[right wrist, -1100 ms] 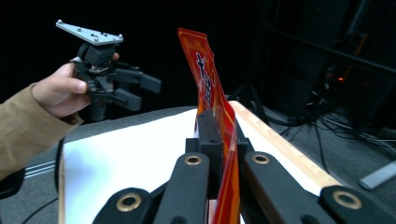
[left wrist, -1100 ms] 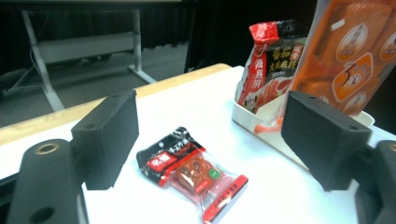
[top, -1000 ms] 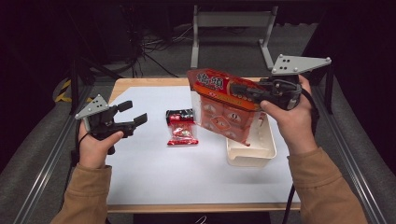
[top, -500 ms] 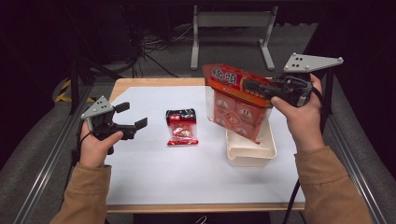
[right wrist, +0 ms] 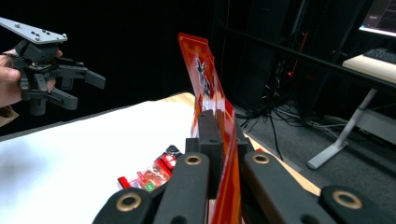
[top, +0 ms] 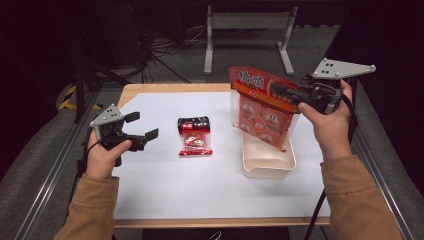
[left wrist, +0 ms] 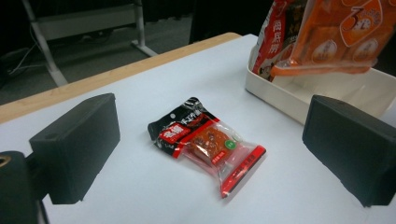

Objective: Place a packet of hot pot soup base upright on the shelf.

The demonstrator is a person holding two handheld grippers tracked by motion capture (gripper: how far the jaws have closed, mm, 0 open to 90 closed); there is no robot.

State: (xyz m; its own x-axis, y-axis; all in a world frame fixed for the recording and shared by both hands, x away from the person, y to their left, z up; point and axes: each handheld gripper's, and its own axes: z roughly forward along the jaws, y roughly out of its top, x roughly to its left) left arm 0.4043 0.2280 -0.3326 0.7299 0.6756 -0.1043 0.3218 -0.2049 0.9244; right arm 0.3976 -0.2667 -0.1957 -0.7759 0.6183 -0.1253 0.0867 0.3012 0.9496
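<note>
My right gripper (top: 287, 95) had its fingers clamped on the orange packet (top: 262, 112), hanging over the white tray (top: 267, 162). My left gripper (top: 137, 127), fingers just spread and empty, hovered left of the tray, beside the small red sachet (top: 195, 136) on the white worktop (top: 165, 185); dark room beyond.

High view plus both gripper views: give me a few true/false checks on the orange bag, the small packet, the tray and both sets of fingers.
1. The right gripper is shut on the orange bag. True.
2. The orange bag lies flat on the white sheet. False: it hangs upright, lifted, with its lower end over the white tray.
3. The left gripper holds the small red packet. False: its fingers stand open with nothing between them, short of the packet.
4. The small red packet lies on the white sheet, left of the tray. True.
5. The small red packet is inside the tray. False: it lies outside it.
</note>
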